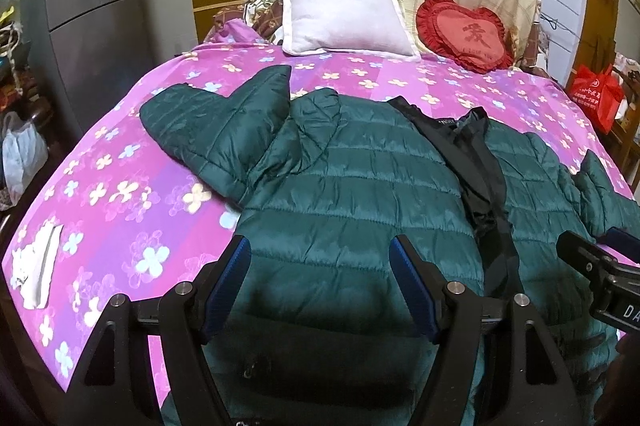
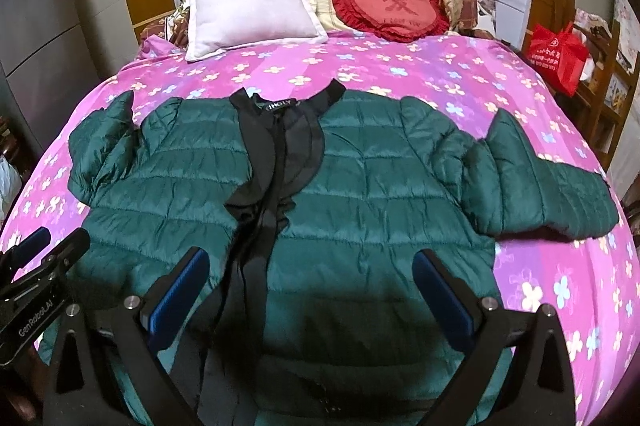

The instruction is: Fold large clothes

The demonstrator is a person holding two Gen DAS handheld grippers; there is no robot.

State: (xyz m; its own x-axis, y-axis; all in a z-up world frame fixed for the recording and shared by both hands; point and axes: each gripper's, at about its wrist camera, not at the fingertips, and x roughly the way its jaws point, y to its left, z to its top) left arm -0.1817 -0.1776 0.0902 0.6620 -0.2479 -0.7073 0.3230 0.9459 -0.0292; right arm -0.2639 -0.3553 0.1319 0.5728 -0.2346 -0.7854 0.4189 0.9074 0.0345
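A dark green quilted jacket (image 2: 360, 194) lies front up on the bed, unzipped, its black lining (image 2: 276, 154) showing down the middle. It also shows in the left wrist view (image 1: 340, 186). Its left sleeve (image 1: 216, 114) is bent up toward the pillows; its right sleeve (image 2: 532, 182) lies out to the right. My left gripper (image 1: 320, 258) is open and empty above the jacket's lower left panel. My right gripper (image 2: 310, 268) is open and empty above the lower right panel. Each gripper shows at the edge of the other's view.
The bed has a pink flowered sheet (image 2: 440, 66). A white pillow (image 2: 252, 10) and a red heart cushion (image 2: 394, 6) lean at the head. A white cloth (image 1: 36, 266) lies at the bed's left edge. A red bag (image 2: 558, 52) stands right of the bed.
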